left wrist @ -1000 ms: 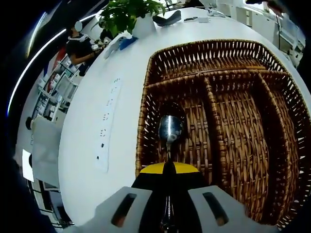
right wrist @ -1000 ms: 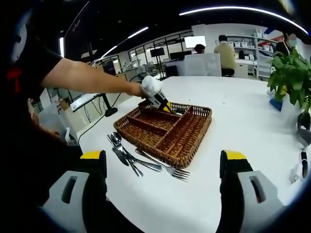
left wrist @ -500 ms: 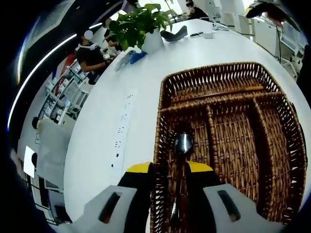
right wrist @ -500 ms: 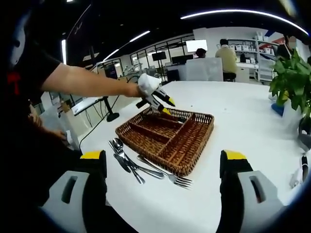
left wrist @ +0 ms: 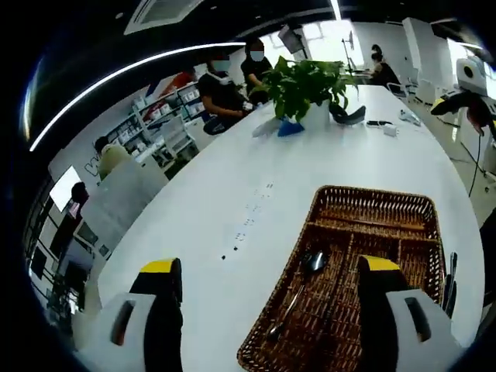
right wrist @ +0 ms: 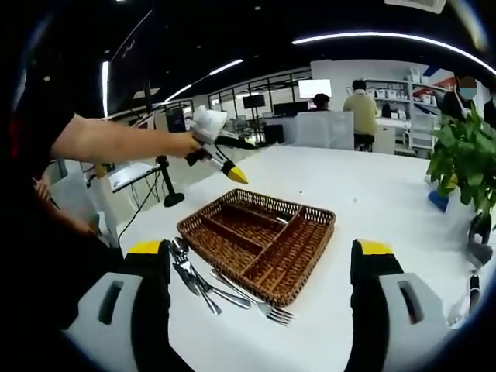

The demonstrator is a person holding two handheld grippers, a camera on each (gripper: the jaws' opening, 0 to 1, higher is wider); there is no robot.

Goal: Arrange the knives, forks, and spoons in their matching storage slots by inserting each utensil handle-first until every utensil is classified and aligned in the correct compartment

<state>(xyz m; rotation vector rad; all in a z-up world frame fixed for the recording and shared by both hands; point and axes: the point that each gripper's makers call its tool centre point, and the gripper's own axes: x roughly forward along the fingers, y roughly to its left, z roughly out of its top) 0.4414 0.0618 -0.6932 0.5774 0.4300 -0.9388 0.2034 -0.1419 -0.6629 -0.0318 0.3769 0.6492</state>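
Observation:
A brown wicker basket (left wrist: 373,192) with several long slots sits on the white table. One spoon (left wrist: 313,263) lies in its left slot, bowl toward the far end. My left gripper (left wrist: 271,267) hovers open above the basket's near end, holding nothing. In the right gripper view the same basket (right wrist: 232,247) stands mid-table, and the left gripper (right wrist: 226,166) is held by a hand above its far left corner. Loose knives, spoons and a fork (right wrist: 203,280) lie on the table by the basket's near side. My right gripper (right wrist: 260,249) stays open and apart from them.
A potted plant (left wrist: 306,81) stands at the table's far end, also at the right edge (right wrist: 461,155). A row of sockets (left wrist: 248,221) is set into the table left of the basket. People sit at desks behind. Bare table (right wrist: 372,194) surrounds the basket.
The left gripper opened, left the spoon lying in the basket's left slot, and pulled up and back. The right gripper stayed open and nearly still.

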